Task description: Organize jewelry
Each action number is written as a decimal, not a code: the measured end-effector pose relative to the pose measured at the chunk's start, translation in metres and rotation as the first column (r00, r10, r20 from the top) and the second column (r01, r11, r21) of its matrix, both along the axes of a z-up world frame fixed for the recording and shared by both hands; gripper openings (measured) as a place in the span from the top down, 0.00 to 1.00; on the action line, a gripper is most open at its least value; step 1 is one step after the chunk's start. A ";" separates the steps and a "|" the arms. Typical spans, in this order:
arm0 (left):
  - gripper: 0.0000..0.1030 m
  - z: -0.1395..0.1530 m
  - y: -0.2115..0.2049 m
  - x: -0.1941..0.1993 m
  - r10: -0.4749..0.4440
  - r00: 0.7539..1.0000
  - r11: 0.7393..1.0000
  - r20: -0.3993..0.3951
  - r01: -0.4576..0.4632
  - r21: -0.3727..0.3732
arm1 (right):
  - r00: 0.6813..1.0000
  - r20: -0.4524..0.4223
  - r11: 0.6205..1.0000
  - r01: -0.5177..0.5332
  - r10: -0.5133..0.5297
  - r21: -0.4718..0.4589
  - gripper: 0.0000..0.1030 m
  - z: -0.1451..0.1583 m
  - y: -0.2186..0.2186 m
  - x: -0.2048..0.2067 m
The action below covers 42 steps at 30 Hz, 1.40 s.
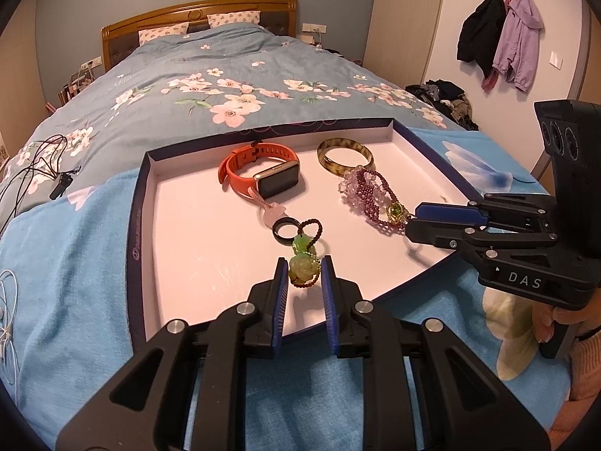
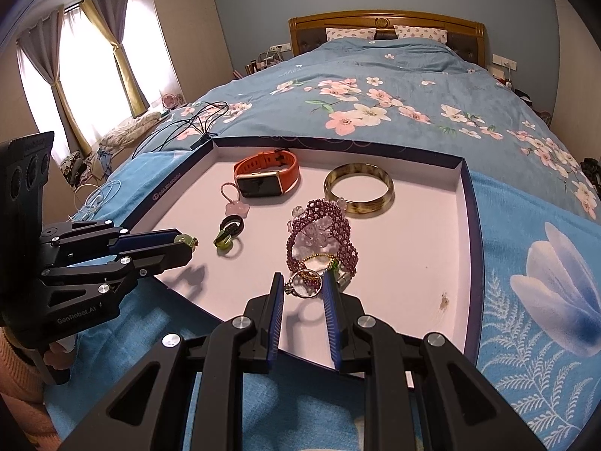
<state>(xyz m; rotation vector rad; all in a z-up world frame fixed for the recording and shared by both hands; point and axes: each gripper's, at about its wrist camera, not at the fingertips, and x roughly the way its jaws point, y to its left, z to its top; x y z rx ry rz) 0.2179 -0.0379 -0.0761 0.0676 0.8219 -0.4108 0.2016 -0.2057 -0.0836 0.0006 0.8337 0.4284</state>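
Note:
A shallow white tray (image 1: 180,225) (image 2: 424,263) with a dark blue rim lies on the bed. In it lie an orange smartwatch (image 1: 263,173) (image 2: 266,174), a brown bangle (image 1: 345,156) (image 2: 358,189), a purple bead bracelet (image 1: 370,199) (image 2: 323,236), a pink charm (image 1: 272,214) (image 2: 234,208) and a black ring (image 1: 285,229) (image 2: 232,224). My left gripper (image 1: 304,272) (image 2: 188,242) is shut on a green jade flower pendant (image 1: 303,268) on a dark bead string. My right gripper (image 2: 302,287) (image 1: 411,221) is shut on a silver ring (image 2: 303,288) beside the bracelet.
The tray rests on a light blue flowered blanket (image 2: 526,300) over a blue floral duvet (image 1: 225,86). Black cables (image 1: 41,165) and white cords (image 1: 7,300) lie on the bed at the left. Coats (image 1: 503,37) hang on the right wall.

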 end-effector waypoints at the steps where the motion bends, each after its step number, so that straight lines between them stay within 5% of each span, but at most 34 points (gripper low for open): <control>1: 0.82 0.000 -0.001 0.000 0.001 1.000 1.000 -0.002 -0.001 0.001 | 1.000 0.000 1.000 0.001 -0.001 -0.001 0.81 0.000 0.000 0.000; 9: 0.78 -0.001 -0.003 -0.003 0.006 1.000 1.000 0.000 -0.006 0.007 | 1.000 0.002 1.000 0.014 -0.014 0.004 0.81 0.000 -0.002 -0.001; 17: 0.48 0.012 0.004 -0.019 0.036 0.998 0.999 0.055 -0.036 0.000 | 0.998 0.050 0.999 0.038 -0.039 0.013 0.51 0.010 -0.005 -0.020; 19: 0.30 0.018 0.008 -0.029 0.053 0.995 0.999 0.088 -0.053 0.002 | 0.996 0.070 0.999 0.050 -0.051 0.018 0.50 0.013 -0.007 -0.028; 24: 0.06 0.034 0.024 -0.058 0.116 0.974 0.993 0.195 -0.118 -0.005 | 0.990 0.117 0.997 0.077 -0.080 0.025 0.36 0.020 -0.009 -0.049; 27: 0.06 0.041 0.031 -0.077 0.137 0.959 0.990 0.248 -0.140 -0.005 | 0.979 0.168 0.994 0.112 -0.112 0.012 0.13 0.025 -0.009 -0.063; 35: 0.06 0.054 0.047 -0.123 0.223 0.909 0.975 0.352 -0.204 -0.090 | 0.933 0.329 0.987 0.158 -0.148 -0.006 0.07 0.038 -0.004 -0.104; 42: 0.06 0.060 0.042 -0.162 0.239 0.854 0.971 0.461 -0.223 -0.090 | 0.901 0.407 0.988 0.156 -0.149 0.016 0.07 0.042 -0.001 -0.134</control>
